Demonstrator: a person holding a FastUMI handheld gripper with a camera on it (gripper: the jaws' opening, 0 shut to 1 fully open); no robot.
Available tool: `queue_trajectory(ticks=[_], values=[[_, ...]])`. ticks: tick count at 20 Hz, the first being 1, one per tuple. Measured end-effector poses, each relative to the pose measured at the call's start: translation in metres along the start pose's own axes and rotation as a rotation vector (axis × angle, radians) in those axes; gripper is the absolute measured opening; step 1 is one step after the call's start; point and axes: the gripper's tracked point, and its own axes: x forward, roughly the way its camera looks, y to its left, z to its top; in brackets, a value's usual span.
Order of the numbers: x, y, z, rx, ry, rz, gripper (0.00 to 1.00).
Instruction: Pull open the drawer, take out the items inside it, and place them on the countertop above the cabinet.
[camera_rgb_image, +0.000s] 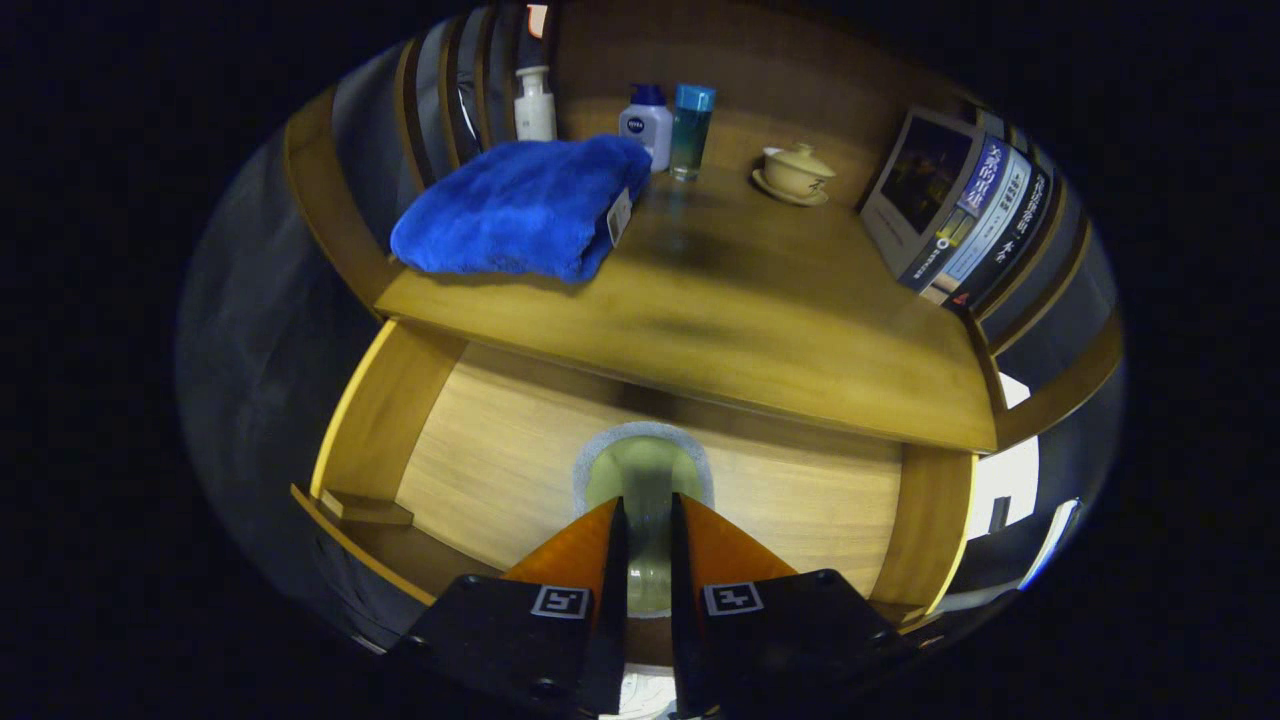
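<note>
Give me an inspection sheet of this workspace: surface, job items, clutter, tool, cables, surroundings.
Surface: wooden countertop above the open drawer.
Job's things: pale green sponge with a grey rim, in the drawer; blue towel on the countertop.
Clutter: three bottles at the back, lidded cup on a saucer, books leaning at the side.
Tool: tool nearly closed, fingers on either side of the sponge's near edge; contact cannot be told.
Cables: nothing seen.
Surroundings: wooden back panel; dark booth walls.
</note>
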Motion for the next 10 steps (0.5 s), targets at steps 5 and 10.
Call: queue_trajectory(ticks=[5,10], values=[[-0.037,-0.017,0.05,0.034,-0.065,-0.034,0.28],[-0.037,-0.042,0.104,0.088,-0.095,-0.074,0.28]])
